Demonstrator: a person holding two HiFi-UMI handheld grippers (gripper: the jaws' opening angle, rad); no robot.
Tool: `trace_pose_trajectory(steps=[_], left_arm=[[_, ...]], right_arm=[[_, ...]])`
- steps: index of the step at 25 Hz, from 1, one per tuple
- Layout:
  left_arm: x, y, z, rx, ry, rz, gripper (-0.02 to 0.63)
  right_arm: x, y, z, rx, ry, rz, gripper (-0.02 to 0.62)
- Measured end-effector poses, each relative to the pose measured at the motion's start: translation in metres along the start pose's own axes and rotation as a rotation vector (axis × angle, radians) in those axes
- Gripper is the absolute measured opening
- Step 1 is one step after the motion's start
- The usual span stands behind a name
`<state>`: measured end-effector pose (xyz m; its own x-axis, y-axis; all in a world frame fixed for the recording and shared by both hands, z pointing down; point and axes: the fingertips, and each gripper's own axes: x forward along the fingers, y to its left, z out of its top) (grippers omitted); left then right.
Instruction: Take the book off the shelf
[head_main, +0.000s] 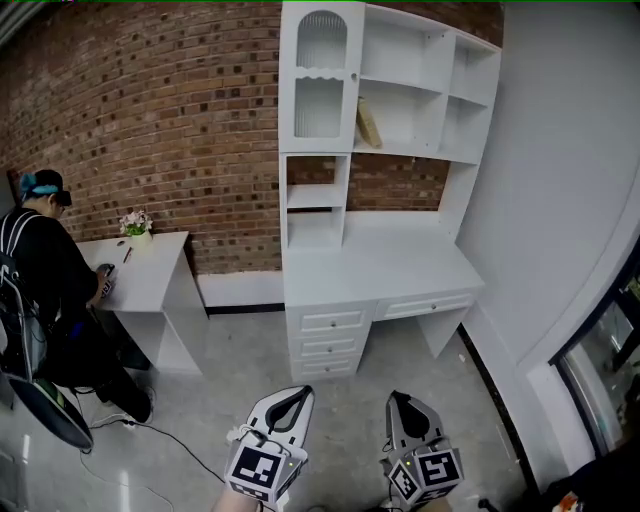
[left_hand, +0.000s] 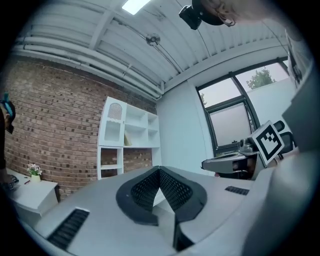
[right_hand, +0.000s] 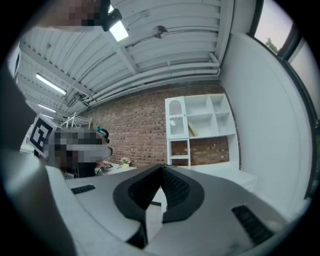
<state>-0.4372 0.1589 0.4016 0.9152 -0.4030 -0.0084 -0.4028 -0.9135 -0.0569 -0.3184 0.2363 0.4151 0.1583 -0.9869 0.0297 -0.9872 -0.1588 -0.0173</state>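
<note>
A tan book leans tilted in a middle cubby of the white shelf unit above the white desk. It is also small and far off as the book in the left gripper view and the book in the right gripper view. My left gripper and right gripper hover low over the floor, side by side, well short of the desk. The jaws of the left gripper are shut with their tips touching and nothing between them. The right gripper is shut and empty too.
A person in black sits at a small white side table at the left, with a flower pot on it. A cable trails on the grey floor. A white wall and a window close off the right.
</note>
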Motion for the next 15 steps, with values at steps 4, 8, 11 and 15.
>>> trace_pose_trajectory(steps=[4, 8, 11, 15], left_arm=[[0.002, 0.007, -0.005, -0.006, -0.002, 0.01, 0.012], [0.013, 0.011, -0.01, -0.028, 0.018, 0.023, 0.014], [0.027, 0.015, -0.02, -0.025, 0.035, 0.04, 0.013], [0.051, 0.023, -0.021, -0.016, 0.071, 0.083, 0.013]], right_arm=[[0.007, -0.003, -0.004, 0.001, 0.008, -0.016, 0.0], [0.018, -0.012, -0.006, -0.006, 0.019, -0.013, 0.0], [0.03, -0.027, -0.01, -0.013, 0.02, -0.004, 0.0], [0.053, -0.052, -0.016, -0.012, 0.016, 0.018, 0.001]])
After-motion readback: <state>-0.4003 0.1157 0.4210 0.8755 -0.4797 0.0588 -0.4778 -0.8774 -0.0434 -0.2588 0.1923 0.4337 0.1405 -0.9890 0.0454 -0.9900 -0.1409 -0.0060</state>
